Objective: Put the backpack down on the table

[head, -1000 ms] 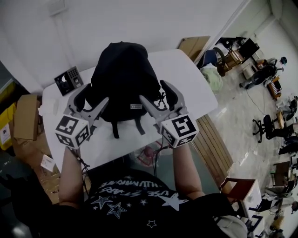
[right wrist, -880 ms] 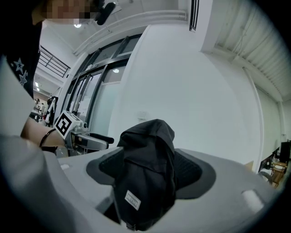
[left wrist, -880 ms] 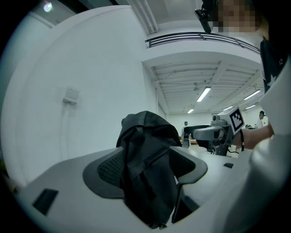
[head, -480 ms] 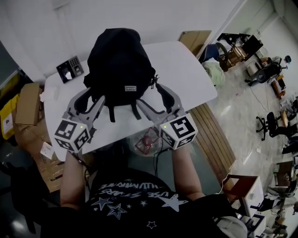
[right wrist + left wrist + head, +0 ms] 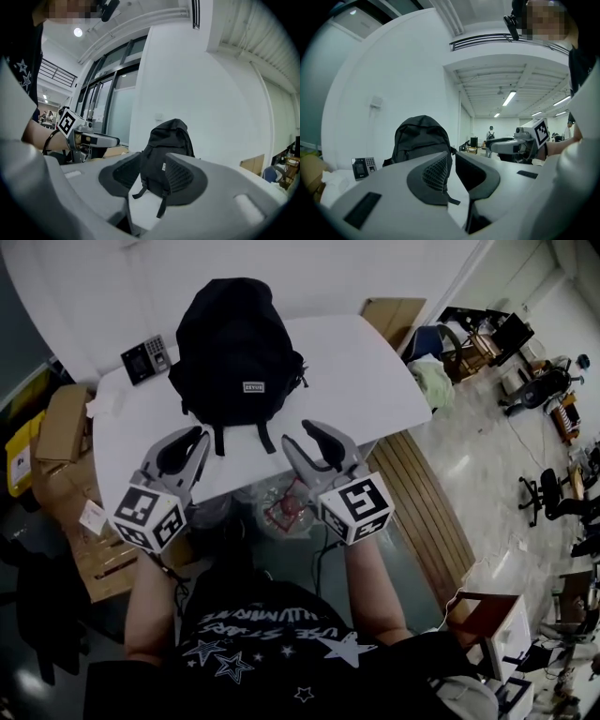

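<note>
The black backpack (image 5: pixel 239 343) stands upright on the white table (image 5: pixel 361 381), its straps hanging down the near side. Nothing holds it. Both grippers hover near the table's front edge, well short of the bag. My left gripper (image 5: pixel 200 435) has its jaws closing, the tips almost together with nothing between them. My right gripper (image 5: pixel 305 434) is also closing, with a clear empty gap between its pads. In the left gripper view the backpack (image 5: pixel 421 138) rises beyond the jaws. In the right gripper view the backpack (image 5: pixel 168 140) shows through the gap.
A keypad device (image 5: pixel 147 359) lies at the table's far left corner, close to the white wall. Cardboard boxes (image 5: pixel 61 423) stand left of the table. A clear bag with red contents (image 5: pixel 291 512) sits below the front edge. Office chairs (image 5: pixel 548 493) stand far right.
Both grippers have drawn back from the backpack's sides toward the person, and their jaws have narrowed. The backpack is left standing alone on the table.
</note>
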Available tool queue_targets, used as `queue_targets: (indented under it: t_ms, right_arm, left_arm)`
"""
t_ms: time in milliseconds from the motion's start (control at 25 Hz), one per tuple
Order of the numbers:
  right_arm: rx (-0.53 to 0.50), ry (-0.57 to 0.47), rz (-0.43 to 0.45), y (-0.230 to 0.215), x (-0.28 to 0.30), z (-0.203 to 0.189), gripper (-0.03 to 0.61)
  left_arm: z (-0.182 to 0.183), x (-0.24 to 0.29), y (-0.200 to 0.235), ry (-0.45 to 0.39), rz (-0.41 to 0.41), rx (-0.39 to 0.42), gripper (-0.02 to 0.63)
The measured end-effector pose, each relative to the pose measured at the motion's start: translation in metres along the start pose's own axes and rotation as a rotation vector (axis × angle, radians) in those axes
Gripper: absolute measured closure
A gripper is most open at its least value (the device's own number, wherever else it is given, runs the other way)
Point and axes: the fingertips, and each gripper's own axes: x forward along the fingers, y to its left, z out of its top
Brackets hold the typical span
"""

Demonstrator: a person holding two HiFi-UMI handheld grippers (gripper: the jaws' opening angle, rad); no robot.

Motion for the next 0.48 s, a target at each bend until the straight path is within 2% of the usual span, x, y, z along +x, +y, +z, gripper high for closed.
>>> queue_targets:
  t_ms: [40,120,240,320,480]
  right_arm:
    - [0.005,0.002,-0.004,0.003,-0.006,-0.003,0.421]
    - [0.023,0.004,-0.014,0.008,-0.016,-0.009,0.478]
    - [0.048,0.006,-0.012,0.020,-0.028,-0.017,0.514]
    - [0.055,0.012,-0.013,0.026,-0.035,-0.022,0.563]
    - [0.076,0.041,-0.032,0.030,-0.049,-0.033,0.578]
  left_arm:
    - [-0.002,-0.005,-0.008,0.002,0.001,-0.006,0.555]
    - [-0.005,-0.014,-0.023,0.007,-0.003,-0.015,0.581]
    - [-0.014,-0.027,-0.043,0.031,-0.019,-0.017,0.583]
    - [-0.019,-0.033,-0.052,0.042,-0.025,-0.019,0.583]
    - [-0.025,-0.036,-0.065,0.057,-0.043,-0.018,0.583]
